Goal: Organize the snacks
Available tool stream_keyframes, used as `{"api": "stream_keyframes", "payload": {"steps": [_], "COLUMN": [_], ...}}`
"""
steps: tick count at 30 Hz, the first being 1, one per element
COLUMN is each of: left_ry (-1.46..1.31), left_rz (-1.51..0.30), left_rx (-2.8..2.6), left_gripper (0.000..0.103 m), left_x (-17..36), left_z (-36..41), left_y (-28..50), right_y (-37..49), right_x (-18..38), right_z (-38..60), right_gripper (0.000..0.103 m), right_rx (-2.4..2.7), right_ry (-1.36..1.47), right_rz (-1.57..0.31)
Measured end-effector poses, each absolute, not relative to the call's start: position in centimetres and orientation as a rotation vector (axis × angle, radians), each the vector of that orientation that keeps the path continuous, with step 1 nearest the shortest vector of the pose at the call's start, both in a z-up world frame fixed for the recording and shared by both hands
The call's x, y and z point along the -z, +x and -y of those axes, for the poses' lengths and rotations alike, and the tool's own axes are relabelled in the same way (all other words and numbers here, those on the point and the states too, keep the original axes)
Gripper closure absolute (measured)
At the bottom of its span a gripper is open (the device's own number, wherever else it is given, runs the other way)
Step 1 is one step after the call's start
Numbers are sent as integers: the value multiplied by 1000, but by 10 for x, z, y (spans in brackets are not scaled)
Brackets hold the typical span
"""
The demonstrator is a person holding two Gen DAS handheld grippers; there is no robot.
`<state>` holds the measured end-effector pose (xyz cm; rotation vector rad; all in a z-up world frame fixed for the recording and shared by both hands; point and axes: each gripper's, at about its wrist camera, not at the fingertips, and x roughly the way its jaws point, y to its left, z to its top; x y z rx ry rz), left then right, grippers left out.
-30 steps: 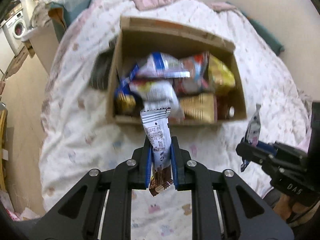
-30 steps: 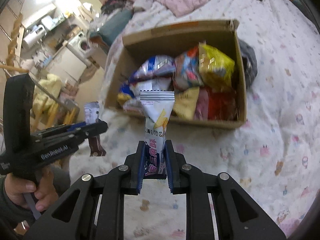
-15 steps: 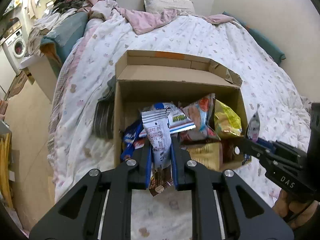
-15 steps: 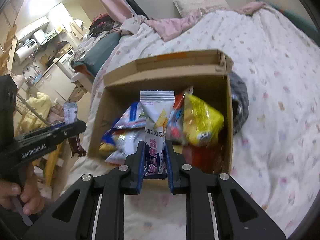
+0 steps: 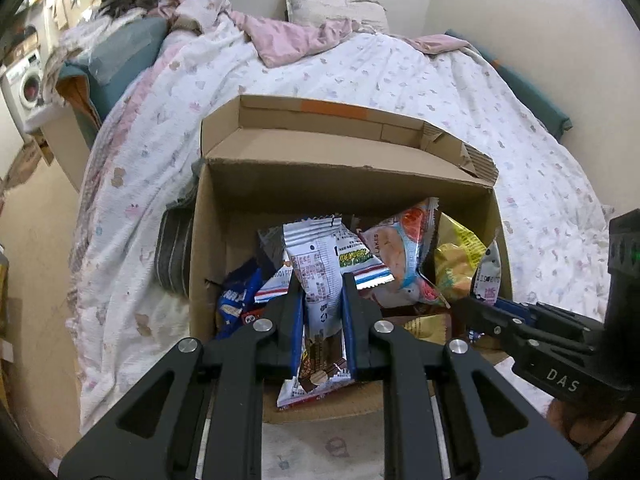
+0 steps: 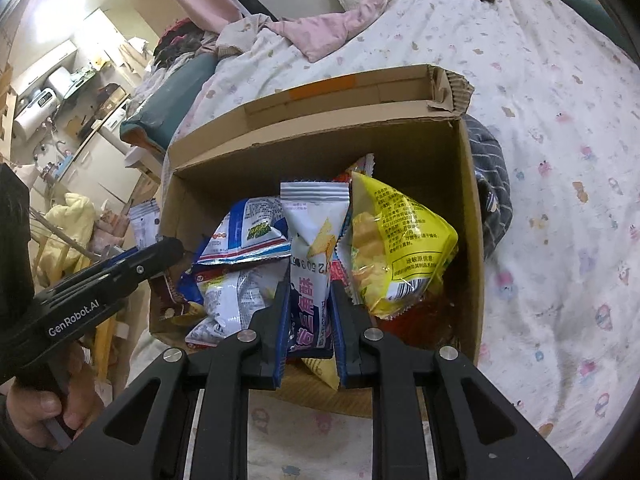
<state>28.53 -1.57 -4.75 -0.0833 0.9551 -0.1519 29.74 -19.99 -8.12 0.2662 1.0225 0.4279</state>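
Note:
An open cardboard box (image 5: 344, 184) (image 6: 468, 216) sits on the bed, filled with several snack bags, among them a yellow chip bag (image 6: 396, 248) (image 5: 460, 256). My left gripper (image 5: 322, 296) is shut on a white and brown snack packet (image 5: 316, 272), held upright over the box's near edge. My right gripper (image 6: 308, 300) is shut on a white and purple snack packet (image 6: 312, 240), also upright above the box's front. Each gripper appears from the side in the other's view: the right gripper (image 5: 480, 312) and the left gripper (image 6: 168, 246).
The floral bedspread (image 5: 360, 68) (image 6: 560, 160) surrounds the box. A dark striped cloth (image 5: 174, 256) (image 6: 492, 184) lies against one side of the box. A washing machine (image 5: 24, 84) and clutter stand off the bed at left. A hand (image 6: 44, 412) grips the left tool's handle.
Both grippers have moved forward with their packets, from in front of the box to above its near edge. The box looms larger and its far flap has come into view.

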Motion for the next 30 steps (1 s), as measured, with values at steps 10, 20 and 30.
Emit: {"api": "stream_keyframes", "payload": {"steps": [10, 20, 30], "left_ry": [-90, -87, -116], "left_rz": [-981, -975, -939], "left_rx": [158, 149, 139], "left_gripper": [89, 88, 40], "left_x": [58, 56, 46], "left_z": [19, 16, 10], "left_y": [285, 282, 272], "right_y": [298, 297, 291], "right_x": [87, 87, 68], "right_z": [208, 211, 213], "right_gripper": [83, 80, 77], "right_rx": [-418, -444, -466], "right_ry": [331, 368, 369], "right_rz": [-1063, -1062, -995]}}
